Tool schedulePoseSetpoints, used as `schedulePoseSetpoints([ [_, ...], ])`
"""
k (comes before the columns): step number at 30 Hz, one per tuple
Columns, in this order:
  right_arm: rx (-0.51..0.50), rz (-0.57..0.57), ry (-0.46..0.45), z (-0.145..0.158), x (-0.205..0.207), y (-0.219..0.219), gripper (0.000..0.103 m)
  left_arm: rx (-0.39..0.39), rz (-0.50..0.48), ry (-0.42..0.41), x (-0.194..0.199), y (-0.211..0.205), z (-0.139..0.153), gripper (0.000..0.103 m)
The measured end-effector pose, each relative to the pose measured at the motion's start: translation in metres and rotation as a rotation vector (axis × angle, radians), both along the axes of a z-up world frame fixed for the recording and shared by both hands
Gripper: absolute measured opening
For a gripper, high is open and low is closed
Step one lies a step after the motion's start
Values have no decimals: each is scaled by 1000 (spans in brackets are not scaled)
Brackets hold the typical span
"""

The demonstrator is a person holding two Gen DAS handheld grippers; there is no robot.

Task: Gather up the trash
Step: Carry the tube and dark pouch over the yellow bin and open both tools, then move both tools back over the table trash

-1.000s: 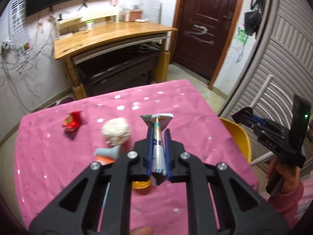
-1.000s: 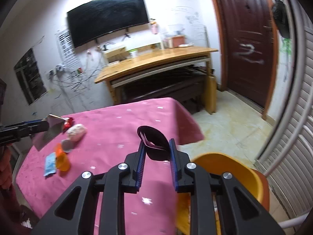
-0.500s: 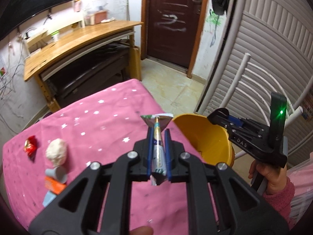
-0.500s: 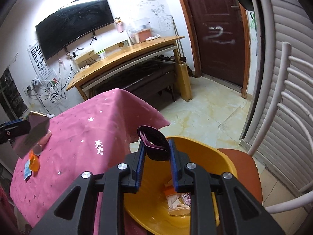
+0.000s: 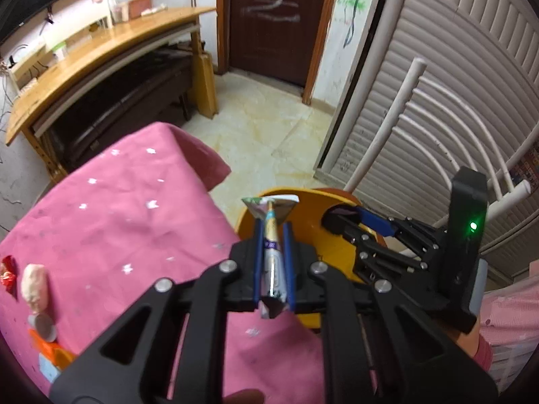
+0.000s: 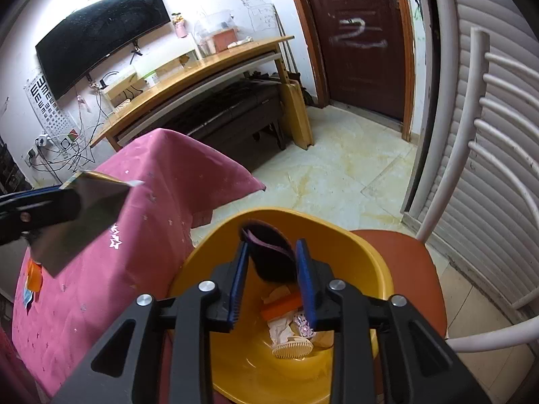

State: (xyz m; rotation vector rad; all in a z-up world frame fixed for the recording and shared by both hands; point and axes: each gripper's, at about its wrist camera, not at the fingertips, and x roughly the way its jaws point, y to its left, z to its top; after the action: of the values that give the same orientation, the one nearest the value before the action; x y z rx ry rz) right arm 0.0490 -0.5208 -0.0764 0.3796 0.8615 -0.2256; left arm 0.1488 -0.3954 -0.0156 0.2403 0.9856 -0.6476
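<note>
My left gripper (image 5: 273, 227) is shut on a flat silver foil wrapper (image 5: 272, 252) and hangs at the pink table's right edge, beside the yellow basin (image 5: 303, 198). The right wrist view shows the same left gripper (image 6: 33, 208) and wrapper (image 6: 81, 215) at the left. My right gripper (image 6: 273, 245) is over the basin (image 6: 353, 252). Its jaws are opening around a dark maroon pouch (image 6: 269, 256), which is still between the pads but looks loose. From the left wrist view, the right gripper (image 5: 340, 215) reaches into the basin.
The basin sits on an orange chair seat (image 6: 411, 269) with a white slatted back (image 6: 498, 155) and holds several scraps (image 6: 286, 316). On the pink tablecloth (image 5: 118, 219) lie a red wrapper (image 5: 8, 272), a pale wad (image 5: 33, 286), a grey cap (image 5: 42, 325) and an orange piece (image 5: 50, 353).
Both grippers swung right, from above the table to the yellow basin. The right gripper's jaws have widened around the dark pouch. The left still clamps the foil wrapper.
</note>
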Motion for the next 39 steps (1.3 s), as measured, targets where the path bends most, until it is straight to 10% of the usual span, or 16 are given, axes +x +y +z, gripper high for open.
schedulePoseSetpoints([
  [10, 17, -58, -16, 1, -8, -18, 48, 7, -1, 48, 9, -34, -29, 13],
  [13, 22, -79, -23, 1, -12, -25, 49, -16, 16, 66, 11, -32, -29, 64],
  [27, 4, -48, -59, 13, -14, -12, 50, -56, 47, 1, -2, -9, -6, 66],
  [39, -13, 121, -217, 67, -11, 50, 74, -109, 111, -125, -31, 52, 27, 88],
])
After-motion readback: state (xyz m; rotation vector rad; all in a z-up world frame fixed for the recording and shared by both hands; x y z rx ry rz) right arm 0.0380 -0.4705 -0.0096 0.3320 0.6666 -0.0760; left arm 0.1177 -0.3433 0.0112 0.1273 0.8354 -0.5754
